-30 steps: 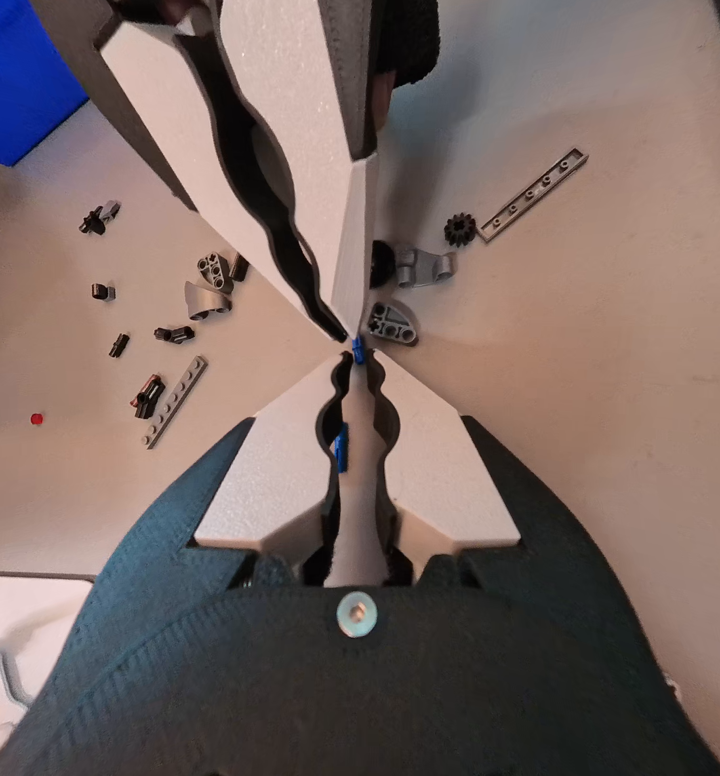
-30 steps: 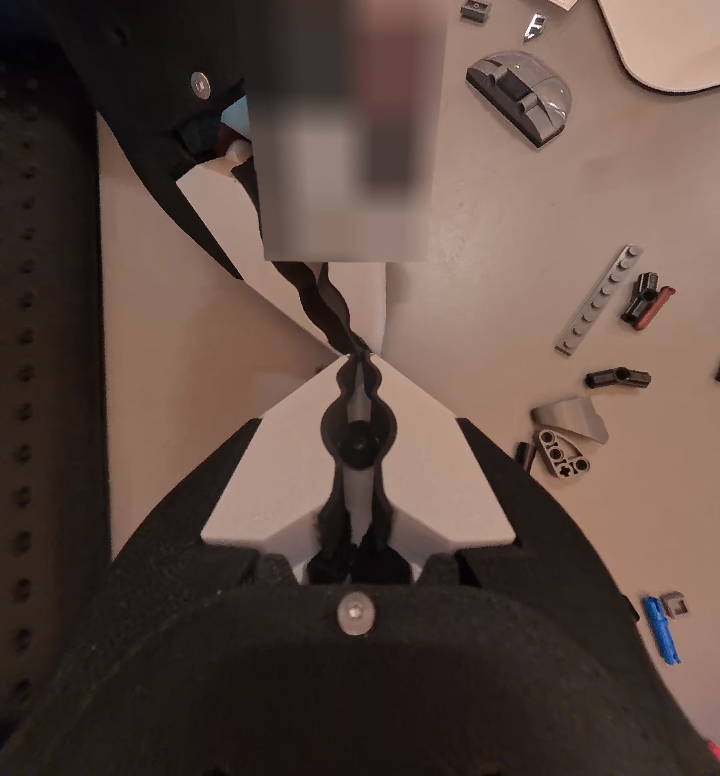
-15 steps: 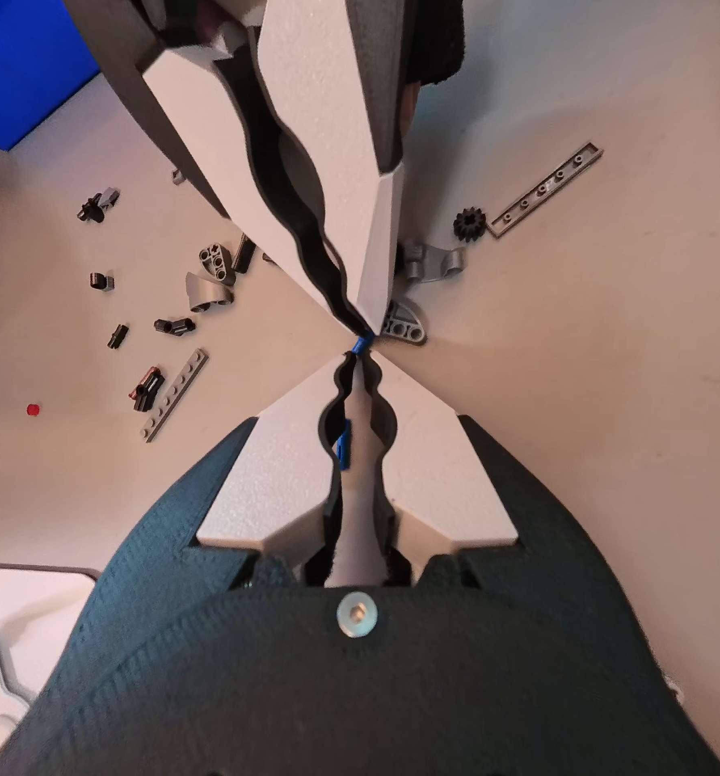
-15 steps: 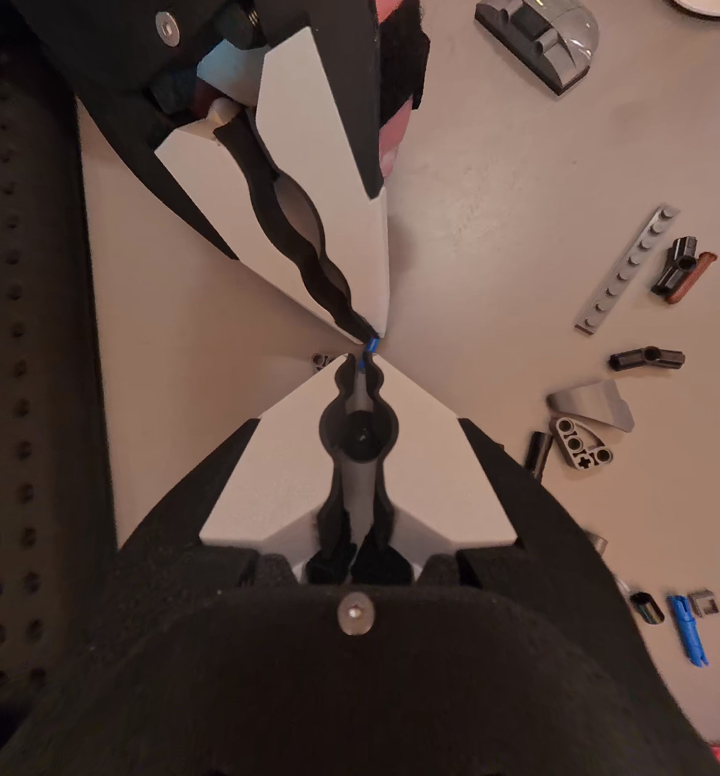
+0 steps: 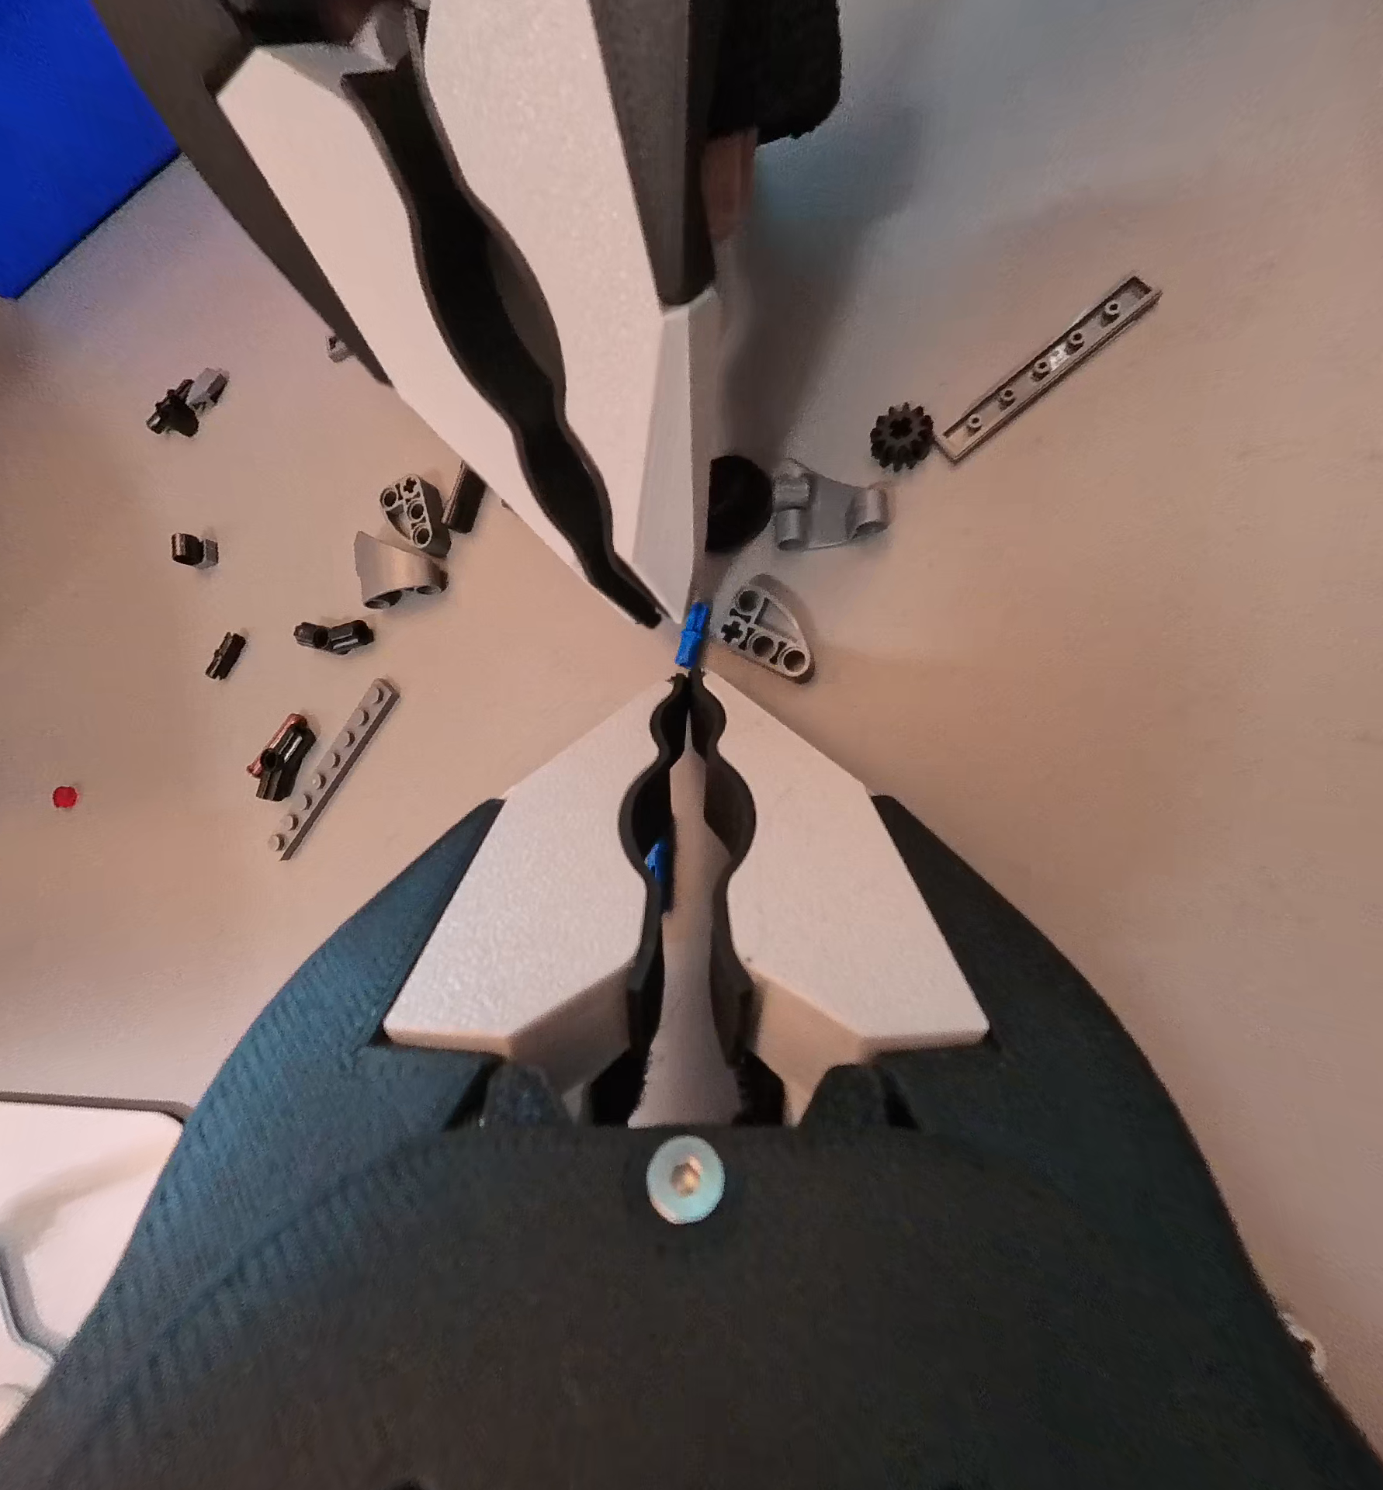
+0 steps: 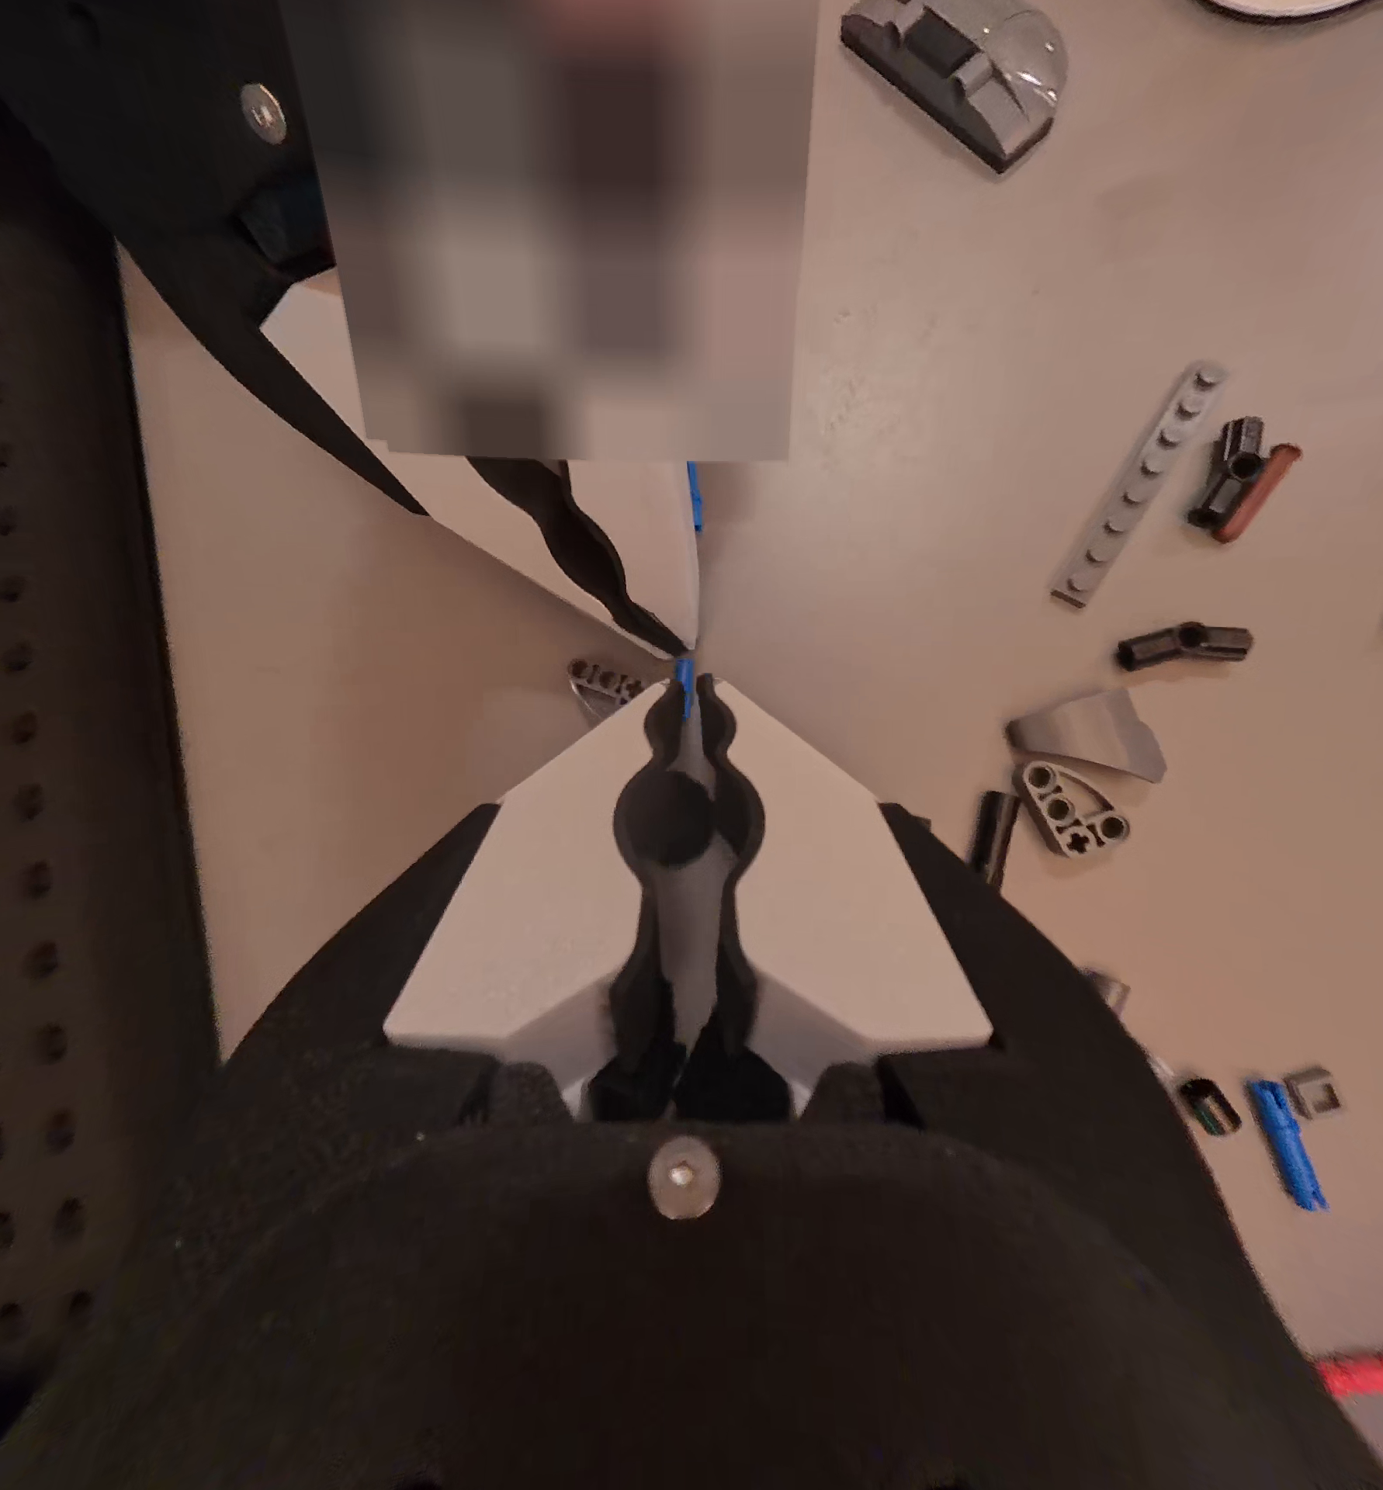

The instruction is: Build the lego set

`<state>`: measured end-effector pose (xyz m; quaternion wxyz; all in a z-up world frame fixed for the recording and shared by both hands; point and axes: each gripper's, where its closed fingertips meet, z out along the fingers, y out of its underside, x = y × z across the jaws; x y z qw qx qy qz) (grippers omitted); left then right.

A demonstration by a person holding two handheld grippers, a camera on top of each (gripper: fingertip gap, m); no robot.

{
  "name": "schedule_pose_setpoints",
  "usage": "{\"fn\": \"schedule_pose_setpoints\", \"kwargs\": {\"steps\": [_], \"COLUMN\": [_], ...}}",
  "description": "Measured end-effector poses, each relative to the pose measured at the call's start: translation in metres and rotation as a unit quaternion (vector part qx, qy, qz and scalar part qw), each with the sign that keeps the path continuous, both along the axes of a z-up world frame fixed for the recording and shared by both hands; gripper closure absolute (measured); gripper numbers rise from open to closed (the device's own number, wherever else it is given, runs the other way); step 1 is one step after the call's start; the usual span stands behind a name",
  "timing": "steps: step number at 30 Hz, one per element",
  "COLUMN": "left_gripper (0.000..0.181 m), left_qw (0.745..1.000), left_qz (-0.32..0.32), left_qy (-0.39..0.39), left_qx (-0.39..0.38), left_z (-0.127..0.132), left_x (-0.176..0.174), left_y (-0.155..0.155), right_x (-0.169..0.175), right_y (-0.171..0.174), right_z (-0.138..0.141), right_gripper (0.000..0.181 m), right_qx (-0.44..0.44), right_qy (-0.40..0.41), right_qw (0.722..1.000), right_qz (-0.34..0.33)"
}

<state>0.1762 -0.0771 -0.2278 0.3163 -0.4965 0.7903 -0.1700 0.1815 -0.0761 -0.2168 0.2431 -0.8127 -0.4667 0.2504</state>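
- Currently the blue pin [image 5: 691,634] is up off the table [image 5: 1156,806], right where the tips of the two grippers meet.
- Right wrist view: one end of the pin [image 6: 682,676] sits between the tips of the right gripper [image 6: 684,685]. Fingers narrow, pinched on it.
- Same gripper also carries a black round part [image 6: 664,814] in the hollow further back between its fingers.
- Left gripper [image 5: 684,685] points at the pin's other end. Tips almost together, only a sliver of gap, just short of the pin.
- Second blue piece [image 5: 657,861] lies in the left gripper's hollow against one pad. Can't tell if it's clamped.
- Grey triangular beam [image 5: 765,633] lies on the table just beside the pin.
- Near that are a grey curved connector [image 5: 829,516] and a black disc [image 5: 733,504], the disc partly hidden by a finger of the right gripper.
- Further out: black gear [image 5: 900,435] touching the end of a long grey plate [image 5: 1051,367].
- Other side: a second grey plate [image 5: 333,770] with a black-and-brown connector [image 5: 281,754] beside it, plus small black bits scattered near.
- Red stud [image 5: 65,797] lies alone, well apart.
- Right view edges: dark curved canopy piece [image 6: 954,81] at the top, long blue peg [image 6: 1285,1153] lower right, black perforated mat [image 6: 27,726] along the left.
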Motion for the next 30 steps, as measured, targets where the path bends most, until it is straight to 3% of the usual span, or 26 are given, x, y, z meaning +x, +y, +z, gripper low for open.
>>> {"fn": "schedule_pose_setpoints", "kwargs": {"steps": [9,16,30], "left_gripper": [0.181,0.180,0.176], "left_qw": [1.000,1.000,0.998], "left_qz": [0.003,0.004,-0.016], "left_qy": [-0.001,0.000,-0.004], "left_qx": [0.002,0.009,0.056], "left_z": [0.000,0.001,0.002], "left_x": [0.001,0.001,0.001], "left_y": [0.001,0.002,0.000], "right_x": [-0.002,-0.002,-0.009], "right_y": [-0.006,-0.003,-0.003], "right_z": [-0.008,-0.009,0.004], "right_gripper": [0.170,0.179,0.180], "right_qx": [-0.011,0.008,0.002], "right_qy": [-0.021,-0.036,0.019], "right_qw": [1.000,0.999,1.000], "right_qz": [0.014,0.016,0.017]}}
